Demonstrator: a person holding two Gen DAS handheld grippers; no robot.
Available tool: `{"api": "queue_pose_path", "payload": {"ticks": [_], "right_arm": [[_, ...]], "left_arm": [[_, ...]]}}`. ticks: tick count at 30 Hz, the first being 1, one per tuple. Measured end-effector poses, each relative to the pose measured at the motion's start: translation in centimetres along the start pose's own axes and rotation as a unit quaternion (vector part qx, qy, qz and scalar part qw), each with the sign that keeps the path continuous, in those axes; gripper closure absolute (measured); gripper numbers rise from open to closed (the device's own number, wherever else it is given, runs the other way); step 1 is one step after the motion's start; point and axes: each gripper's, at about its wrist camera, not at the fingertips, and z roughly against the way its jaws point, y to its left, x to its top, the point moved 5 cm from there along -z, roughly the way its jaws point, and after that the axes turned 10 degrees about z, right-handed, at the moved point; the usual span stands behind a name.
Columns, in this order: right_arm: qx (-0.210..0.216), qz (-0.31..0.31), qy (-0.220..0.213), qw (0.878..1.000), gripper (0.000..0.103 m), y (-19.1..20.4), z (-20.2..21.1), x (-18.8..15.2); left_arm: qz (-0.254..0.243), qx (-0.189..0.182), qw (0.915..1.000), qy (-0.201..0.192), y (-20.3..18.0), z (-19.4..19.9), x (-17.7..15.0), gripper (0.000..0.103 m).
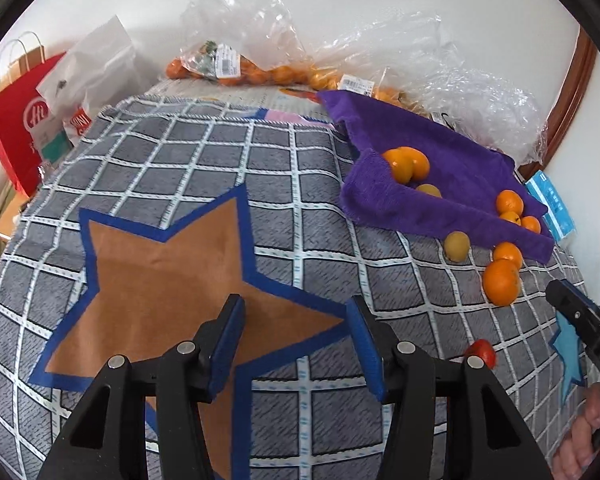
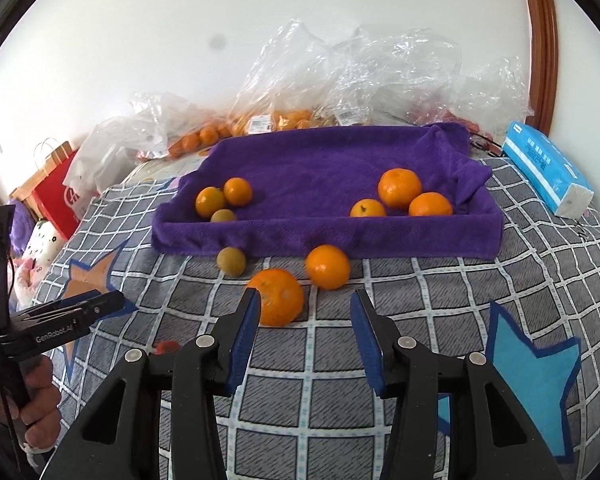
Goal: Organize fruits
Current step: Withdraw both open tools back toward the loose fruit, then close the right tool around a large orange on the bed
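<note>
My right gripper (image 2: 304, 312) is open over the checked blanket (image 2: 340, 360), nothing between its pads. A large orange (image 2: 278, 296) lies just past its left fingertip. A second orange (image 2: 327, 266) and a brownish-green fruit (image 2: 231, 261) lie in front of the purple towel tray (image 2: 324, 236). The tray holds two oranges (image 2: 210, 201) and a brownish fruit (image 2: 223, 216) at left, three oranges (image 2: 399, 188) at right. My left gripper (image 1: 296, 320) is open and empty over a brown star patch (image 1: 160, 272). A small red fruit (image 1: 482, 352) lies by its right finger.
Clear plastic bags (image 2: 300, 92) with more oranges line the wall behind the tray. A blue tissue pack (image 2: 548, 168) lies at the right, a red paper bag (image 1: 20, 132) at the left. A hand (image 2: 40, 396) holds the left gripper.
</note>
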Motion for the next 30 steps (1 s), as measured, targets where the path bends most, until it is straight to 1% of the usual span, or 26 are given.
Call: {"api": "queue_pose_path", "payload": {"ticks": [4,8,11,15,18,20,22,23,25,27,29,30], "right_arm": [[-0.027,0.011,-0.010,1.000,0.056,0.6,0.1,0.1],[-0.018,-0.002,0.000,1.000,0.058,0.5,-0.7,0.5],[-0.015,-0.013,0.005,1.000,0.058,0.5,-1.3,0.7],[-0.001,-0.014,0.029,0.999,0.058,1.0,-2.6,0.6],[0.003,-0.009,0.034,0.999,0.058,1.5,-3.4,0.6],[0.008,-0.008,0.040,0.999,0.058,1.7,-3.9,0.5],[0.011,-0.009,0.047,0.999,0.058,1.8,-4.4,0.5],[0.014,-0.012,0.050,0.999,0.058,1.8,-4.7,0.5],[0.016,-0.014,0.053,0.998,0.058,1.7,-5.1,0.6],[0.017,-0.008,0.059,0.998,0.058,1.7,-5.8,0.6],[0.018,-0.004,0.074,0.997,0.058,1.9,-6.5,0.4],[0.017,-0.003,0.079,0.997,0.059,1.9,-6.8,0.2]], "left_arm": [[-0.014,0.004,0.9998,-0.010,0.0,0.0,-0.3,0.050],[-0.022,-0.002,0.9997,-0.006,-0.2,-0.1,-0.3,0.043],[-0.028,-0.001,0.9996,-0.004,-0.4,-0.2,-0.4,0.039],[-0.039,0.010,0.9992,-0.003,-0.7,-0.2,-0.5,0.038],[-0.032,-0.002,0.9995,-0.002,-0.4,-0.1,-0.5,0.037],[-0.033,-0.008,0.9994,0.000,-0.5,-0.1,-0.5,0.032],[-0.040,-0.002,0.9992,0.001,-0.7,-0.2,-0.6,0.031],[-0.043,-0.001,0.9991,0.002,-0.8,-0.3,-0.6,0.029],[-0.045,-0.009,0.9989,0.004,-0.9,-0.3,-0.7,0.025],[-0.039,-0.018,0.9991,0.004,-0.7,-0.2,-0.6,0.025],[-0.030,-0.030,0.9991,0.003,-0.5,0.0,-0.5,0.025],[-0.026,-0.035,0.9991,0.003,-0.4,0.0,-0.5,0.025]]}}
